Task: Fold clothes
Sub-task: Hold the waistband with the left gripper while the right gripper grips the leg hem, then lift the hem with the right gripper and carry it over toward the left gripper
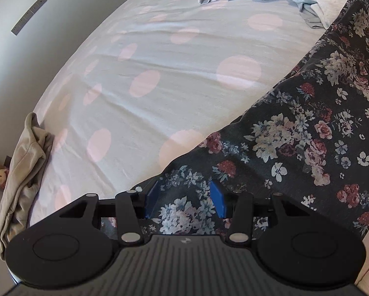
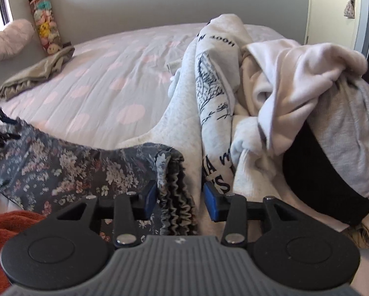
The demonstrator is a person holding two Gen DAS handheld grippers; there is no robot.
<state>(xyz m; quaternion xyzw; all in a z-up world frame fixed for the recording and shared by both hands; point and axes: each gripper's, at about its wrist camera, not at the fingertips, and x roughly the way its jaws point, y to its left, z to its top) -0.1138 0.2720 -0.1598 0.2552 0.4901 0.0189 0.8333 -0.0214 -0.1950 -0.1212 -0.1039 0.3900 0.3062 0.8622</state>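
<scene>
Blue-padded left gripper [image 1: 185,198] stands apart over the floral garment [image 1: 295,133] on the polka-dot bedsheet [image 1: 140,79] near a grey wall [image 1: 16,56], while the right gripper [image 2: 180,201], pads parted, straddles its ruffled hem [image 2: 175,187] beside piled laundry [image 2: 270,103].

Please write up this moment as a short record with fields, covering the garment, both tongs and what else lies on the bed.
surface: bed with pink-dotted sheet
garment in work: dark floral garment, spread over the near edge of the bed
left tongs: open, floral fabric between the pads, not pinched
right tongs: open, the garment's ruffled edge lies between the pads
waiting pile: light clothes, heaped and unfolded, at the right in the right wrist view
other cloth: beige garment, crumpled near the far corner
</scene>
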